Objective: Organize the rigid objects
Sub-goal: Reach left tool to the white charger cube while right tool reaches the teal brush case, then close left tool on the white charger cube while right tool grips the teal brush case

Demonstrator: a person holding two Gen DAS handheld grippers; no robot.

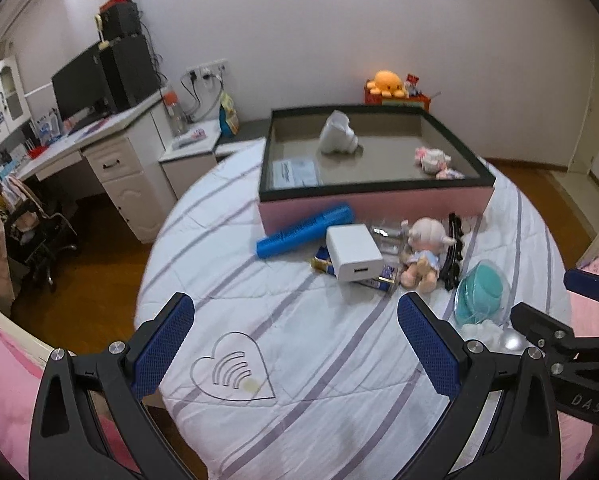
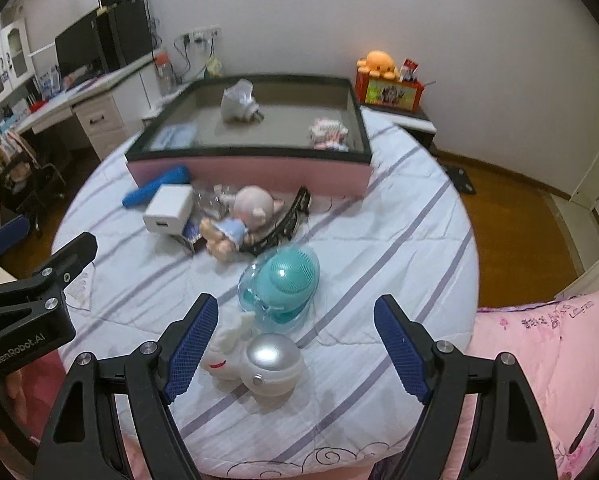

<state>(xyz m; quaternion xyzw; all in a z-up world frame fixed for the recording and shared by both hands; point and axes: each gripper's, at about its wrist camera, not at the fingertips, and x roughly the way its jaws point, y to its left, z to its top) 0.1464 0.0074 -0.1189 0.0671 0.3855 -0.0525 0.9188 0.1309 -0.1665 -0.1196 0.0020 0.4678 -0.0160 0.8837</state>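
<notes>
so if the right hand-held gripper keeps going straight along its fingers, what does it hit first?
Probably the silver-domed white gadget, sitting low between the open right hand-held gripper fingers. The teal speaker lies just beyond. Depth is unclear in the fisheye view.

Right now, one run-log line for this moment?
left hand-held gripper: open, empty | right hand-held gripper: open over silver-domed white gadget | pink box: behind

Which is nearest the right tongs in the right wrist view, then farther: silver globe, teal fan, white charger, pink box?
1. Silver globe, between the tongs.
2. Teal fan, just beyond.
3. White charger, far left.
4. Pink box, farthest back.
</notes>
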